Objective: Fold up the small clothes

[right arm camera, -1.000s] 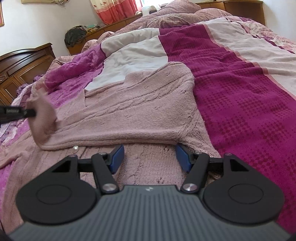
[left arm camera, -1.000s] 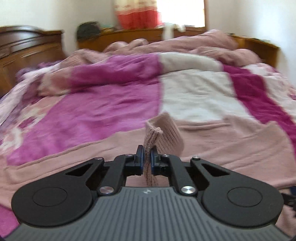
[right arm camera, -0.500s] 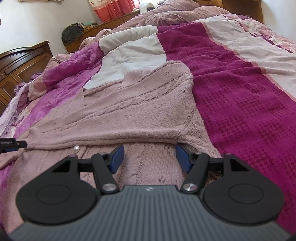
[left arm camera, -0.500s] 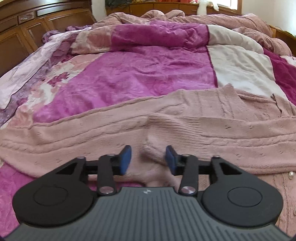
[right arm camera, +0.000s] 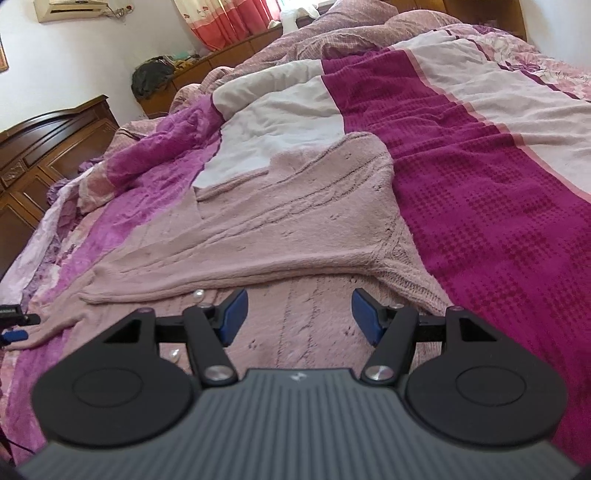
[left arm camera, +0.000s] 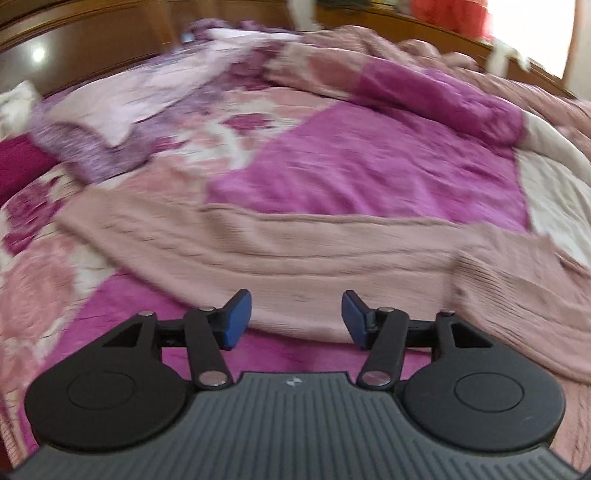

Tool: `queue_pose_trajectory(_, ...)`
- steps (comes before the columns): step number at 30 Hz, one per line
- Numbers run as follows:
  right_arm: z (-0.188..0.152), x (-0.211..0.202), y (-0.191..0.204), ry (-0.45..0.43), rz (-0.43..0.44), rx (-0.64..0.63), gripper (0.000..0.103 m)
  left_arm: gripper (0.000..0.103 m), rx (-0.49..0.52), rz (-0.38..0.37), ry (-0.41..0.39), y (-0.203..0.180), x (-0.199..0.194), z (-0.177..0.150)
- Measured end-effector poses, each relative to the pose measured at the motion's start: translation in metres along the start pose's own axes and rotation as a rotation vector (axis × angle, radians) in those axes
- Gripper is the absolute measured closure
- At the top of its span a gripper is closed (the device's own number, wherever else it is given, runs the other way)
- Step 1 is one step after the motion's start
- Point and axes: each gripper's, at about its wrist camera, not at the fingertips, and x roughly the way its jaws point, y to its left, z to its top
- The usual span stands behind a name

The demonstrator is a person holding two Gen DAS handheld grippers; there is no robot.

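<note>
A dusty-pink knitted cardigan point(right arm camera: 295, 225) lies flat on the bed, one sleeve folded across its front toward the left. Pearl buttons point(right arm camera: 198, 294) show along its front. My right gripper point(right arm camera: 299, 314) is open and empty, low over the cardigan's front panel. My left gripper point(left arm camera: 291, 319) is open and empty, just above the cardigan's near edge; the same knit point(left arm camera: 295, 254) stretches across the left wrist view, which is blurred. The left gripper's fingertips point(right arm camera: 14, 325) show at the far left of the right wrist view, beside the sleeve end.
The bed is covered by a magenta, white and pink patchwork blanket point(right arm camera: 480, 184). A dark wooden headboard point(right arm camera: 48, 147) stands at the left. A crumpled purple-white cloth point(left arm camera: 122, 122) lies at the far left. Bunched bedding point(right arm camera: 332, 33) lies at the far end.
My left gripper held the sleeve cuff up, laid it on the cardigan and opened. It has since swung left and opened wider. My right gripper has barely moved.
</note>
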Motion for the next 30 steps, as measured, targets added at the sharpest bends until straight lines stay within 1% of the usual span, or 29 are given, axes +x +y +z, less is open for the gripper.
queue_pose_trajectory(2, -0.002, -0.005, 0.002, 0.000, 0.004, 0.001, 0.034, 0.038, -0.039, 0.023, 0.001, 0.016, 0.002, 0.002)
queue_pose_trajectory(6, -0.008, -0.014, 0.006, 0.005, 0.015, -0.011, 0.034, 0.037, -0.132, 0.047, 0.010, 0.047, 0.008, 0.003)
queue_pose_trajectory(13, -0.020, -0.020, 0.013, 0.019, 0.012, -0.042, 0.034, 0.036, -0.290, 0.032, 0.047, 0.076, 0.031, 0.001)
queue_pose_trajectory(16, -0.027, -0.016, 0.012, 0.040, -0.003, -0.037, 0.034, 0.036, -0.355, 0.024, 0.046, 0.084, 0.044, 0.002)
queue_pose_trajectory(19, -0.033, -0.012, 0.011, 0.056, -0.021, -0.029, 0.034, 0.035, -0.368, 0.029, 0.027, 0.085, 0.051, 0.005)
queue_pose_trajectory(21, -0.037, -0.009, 0.012, 0.060, -0.028, -0.033, 0.034, 0.030, -0.381, 0.022, 0.015, 0.086, 0.055, 0.007)
queue_pose_trajectory(23, -0.040, -0.007, 0.014, 0.057, -0.038, -0.047, 0.034, 0.029, -0.403, 0.010, 0.004, 0.089, 0.059, 0.009)
queue_pose_trajectory(27, -0.044, -0.005, 0.016, 0.050, -0.047, -0.055, 0.032, 0.028, -0.451, -0.003, -0.030, 0.095, 0.066, 0.011)
queue_pose_trajectory(28, -0.044, -0.005, 0.015, 0.048, -0.044, -0.055, 0.031, 0.028, -0.455, -0.002, -0.041, 0.096, 0.068, 0.012)
queue_pose_trajectory(30, -0.045, -0.005, 0.015, 0.046, -0.044, -0.057, 0.031, 0.029, -0.430, 0.009, -0.049, 0.095, 0.072, 0.014)
